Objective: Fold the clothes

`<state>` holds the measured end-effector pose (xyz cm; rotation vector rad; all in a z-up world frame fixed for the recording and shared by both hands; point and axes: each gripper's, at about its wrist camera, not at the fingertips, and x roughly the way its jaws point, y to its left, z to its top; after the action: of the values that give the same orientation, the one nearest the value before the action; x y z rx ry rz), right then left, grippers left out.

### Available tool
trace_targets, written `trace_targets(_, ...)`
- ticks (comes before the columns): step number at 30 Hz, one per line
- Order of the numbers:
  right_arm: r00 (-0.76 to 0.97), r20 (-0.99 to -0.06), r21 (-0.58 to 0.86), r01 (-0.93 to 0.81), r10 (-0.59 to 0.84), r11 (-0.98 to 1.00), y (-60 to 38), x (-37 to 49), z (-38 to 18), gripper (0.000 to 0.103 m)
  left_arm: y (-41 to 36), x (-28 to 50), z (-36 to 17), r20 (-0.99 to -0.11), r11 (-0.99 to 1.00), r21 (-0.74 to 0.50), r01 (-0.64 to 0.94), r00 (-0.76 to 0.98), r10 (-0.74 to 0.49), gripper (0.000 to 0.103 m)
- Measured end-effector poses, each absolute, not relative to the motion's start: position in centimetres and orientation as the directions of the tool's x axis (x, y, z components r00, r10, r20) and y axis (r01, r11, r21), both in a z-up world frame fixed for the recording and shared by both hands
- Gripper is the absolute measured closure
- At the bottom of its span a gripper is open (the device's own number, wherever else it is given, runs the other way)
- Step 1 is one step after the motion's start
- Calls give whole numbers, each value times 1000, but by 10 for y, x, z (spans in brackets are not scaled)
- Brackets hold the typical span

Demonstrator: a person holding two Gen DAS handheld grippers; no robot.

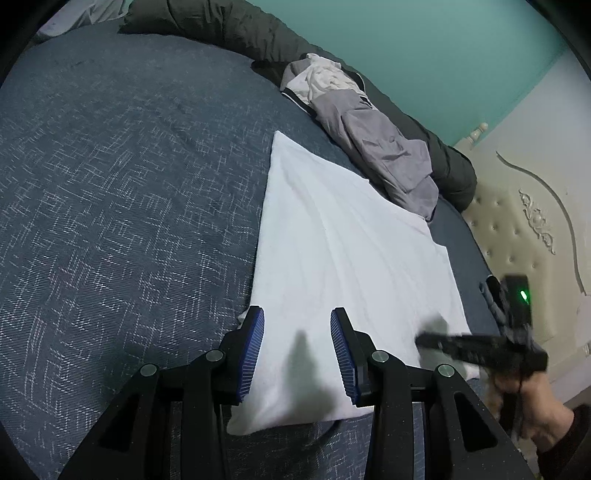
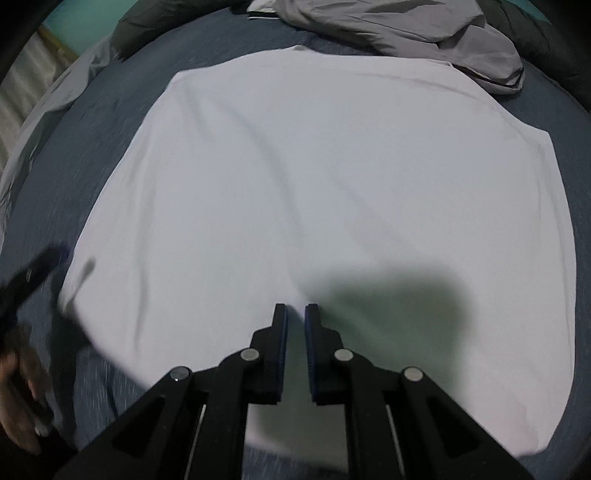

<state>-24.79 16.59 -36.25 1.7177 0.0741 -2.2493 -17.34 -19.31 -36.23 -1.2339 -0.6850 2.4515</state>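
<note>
A white garment [image 1: 332, 258] lies flat and partly folded on the dark blue bed cover [image 1: 110, 184]. It fills the right wrist view [image 2: 314, 184]. My left gripper [image 1: 297, 321] is open and empty, hovering over the garment's near left corner. My right gripper [image 2: 295, 310] hovers above the garment's near edge with the jaws nearly closed, a narrow gap between them, holding nothing. The right gripper also shows blurred at the right of the left wrist view [image 1: 480, 350]. The left gripper appears blurred at the left edge of the right wrist view [image 2: 26, 280].
A crumpled grey garment [image 1: 369, 136] lies beyond the white one, also in the right wrist view [image 2: 424, 33]. A dark green duvet [image 1: 229, 26] runs along the far edge by the teal wall. A cream tufted headboard [image 1: 517, 229] stands at the right.
</note>
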Motion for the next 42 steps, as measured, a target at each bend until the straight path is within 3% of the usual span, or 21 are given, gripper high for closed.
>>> trace_targets(17, -342, -916, 149, 195, -209, -970, 143, -363, -350, 94, -204, -178, -366, -676, -841, -540, -38, -575, 461, 60)
trace_targets(32, -223, -936, 213, 257, -273, -942, 183, -203, -356, 94, -215, -168, -360, -680, -848, -530, -5, -595, 428, 56)
trace_targets(42, -178, -927, 273, 289, -331, -918, 193, -148, -358, 94, -220, -153, -356, -685, -841, -541, 18, -589, 428, 55)
